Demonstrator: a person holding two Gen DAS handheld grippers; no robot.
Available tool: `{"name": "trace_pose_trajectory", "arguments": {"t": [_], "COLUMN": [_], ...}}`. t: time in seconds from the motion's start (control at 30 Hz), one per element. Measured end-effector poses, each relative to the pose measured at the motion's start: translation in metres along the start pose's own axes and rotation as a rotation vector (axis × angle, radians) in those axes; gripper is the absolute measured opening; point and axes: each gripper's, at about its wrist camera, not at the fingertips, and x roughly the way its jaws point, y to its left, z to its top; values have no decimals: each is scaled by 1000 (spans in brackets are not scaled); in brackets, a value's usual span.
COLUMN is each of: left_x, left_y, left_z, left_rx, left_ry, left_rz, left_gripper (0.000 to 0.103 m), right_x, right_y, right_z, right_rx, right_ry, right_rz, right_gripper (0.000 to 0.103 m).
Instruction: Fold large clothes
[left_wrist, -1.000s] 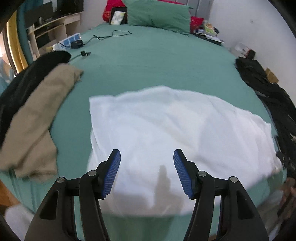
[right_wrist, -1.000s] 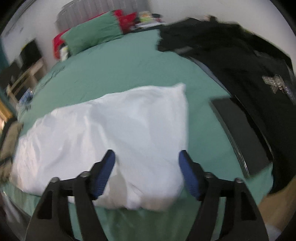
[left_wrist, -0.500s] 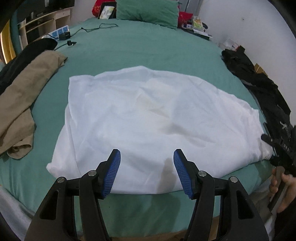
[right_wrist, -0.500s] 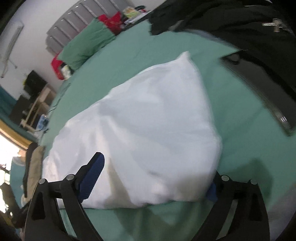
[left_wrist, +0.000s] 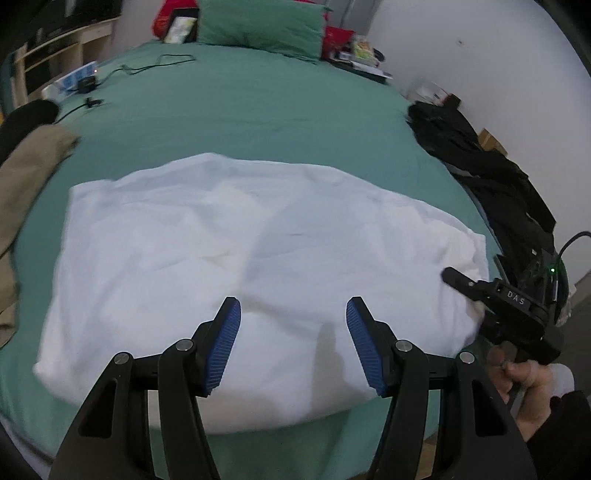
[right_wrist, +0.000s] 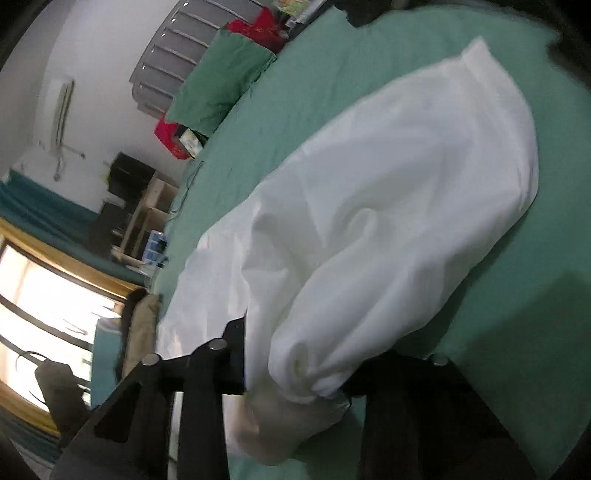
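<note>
my left fingers (left_wrist: 225, 347) stand spread with nothing between the blue pads, the left gripper (left_wrist: 293, 343) hovering over the near edge of the white garment (left_wrist: 258, 258). my right gripper (right_wrist: 295, 373) has just been closing, and its jaws now pinch a bunched corner of that cloth. the garment lies spread on the green bed (left_wrist: 258, 110), centre of the left view. a tan garment (left_wrist: 22, 177) sits at nine o'clock, dark clothes (left_wrist: 491, 177) at two o'clock, a green pillow (left_wrist: 258, 26) at twelve

left hand-held gripper (left_wrist: 293, 345) agape, right hand-held gripper (right_wrist: 295, 365) clamped
</note>
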Motion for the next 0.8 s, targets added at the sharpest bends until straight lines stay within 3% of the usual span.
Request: {"name": "trace_pose_trajectory", "arguments": {"t": [0.2, 0.33, 0.53, 0.7, 0.8], "left_x": [37, 62, 64, 59, 62], "left_y": [-40, -52, -74, -83, -88], "left_z": [4, 3, 1, -3, -11], "left_rx": [66, 91, 127, 123, 158], "left_ry": [39, 90, 107, 120, 117], "left_rz": [-14, 24, 23, -28, 4], "left_gripper": [64, 64, 64, 64, 64], "right_x": [-4, -9, -22, -39, -38], "right_y": [16, 22, 30, 34, 31], "right_z": [1, 4, 10, 15, 15], "right_rx": [-52, -84, -102, -103, -105], "right_ry": [-1, -18, -62, -104, -91], "right_rz": [17, -18, -66, -102, -156], "right_gripper": [23, 21, 19, 19, 19]}}
